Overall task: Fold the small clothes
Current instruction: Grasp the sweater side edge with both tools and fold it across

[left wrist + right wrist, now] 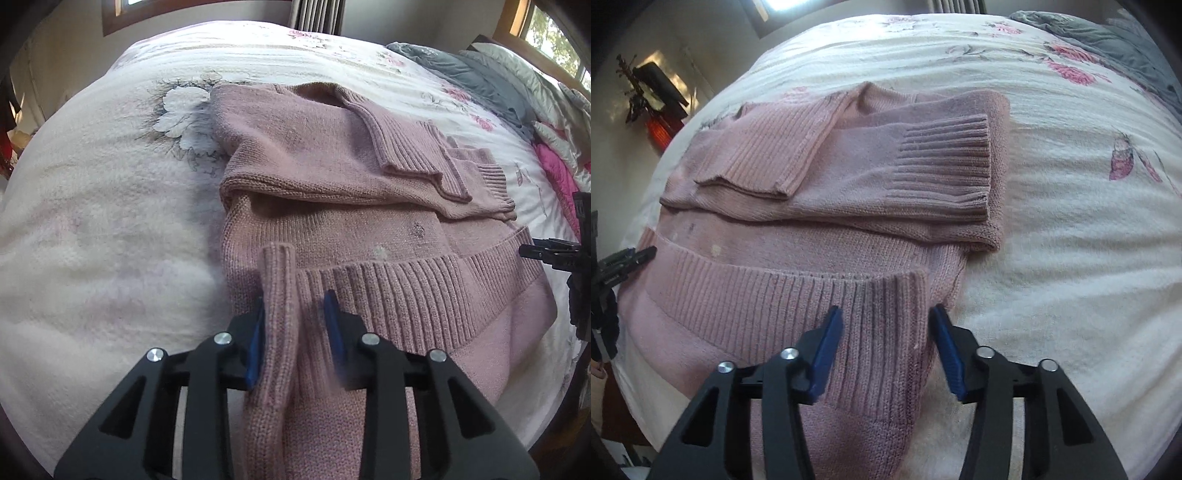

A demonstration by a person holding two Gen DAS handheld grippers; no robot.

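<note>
A dusty pink knit sweater [332, 177] lies on the bed with both sleeves folded across its body; the ribbed cuffs [945, 162] rest on top. My left gripper [295, 299] is open at the sweater's left bottom corner, where a raised fold of ribbed hem [279, 288] stands between the blue pads and leans on the left one; the right pad is blurred. In the right wrist view my right gripper [886, 308] stands wide open around the right corner of the ribbed hem [886, 295]. Each gripper's tip shows at the edge of the other's view.
A white fleecy blanket with pink and grey flowers [110, 221] covers the bed. Grey bedding [461, 74] and a pink and white quilt [554, 158] are piled at the far right. A window [546, 33] is behind them. Dark furniture [653, 92] stands off the bed's left side.
</note>
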